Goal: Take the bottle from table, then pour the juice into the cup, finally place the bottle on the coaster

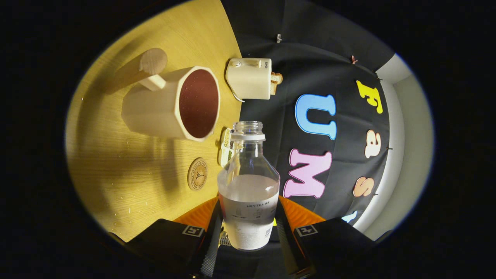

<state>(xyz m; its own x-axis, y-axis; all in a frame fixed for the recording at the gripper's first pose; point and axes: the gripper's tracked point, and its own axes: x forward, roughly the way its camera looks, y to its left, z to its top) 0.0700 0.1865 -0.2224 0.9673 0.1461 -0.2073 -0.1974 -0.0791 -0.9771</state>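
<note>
My gripper (248,217) is shut on a clear uncapped bottle (248,186), both fingers pressing on its lower body. The bottle holds pale whitish juice up to about half its height, and its open mouth points away from me. The whole view is rolled sideways, so the wooden table (116,162) stands like a wall to the left. A cream cup (170,102) with a dark red inside and a wooden handle sits on the table beyond the bottle, to its left. The round wooden coaster (197,174) lies on the table just left of the bottle.
A cream toaster-like appliance (250,78) stands at the table's far edge beyond the cup. A small white and green object (226,147) lies by the table edge behind the bottle's neck. The black booth wall hangs to the right.
</note>
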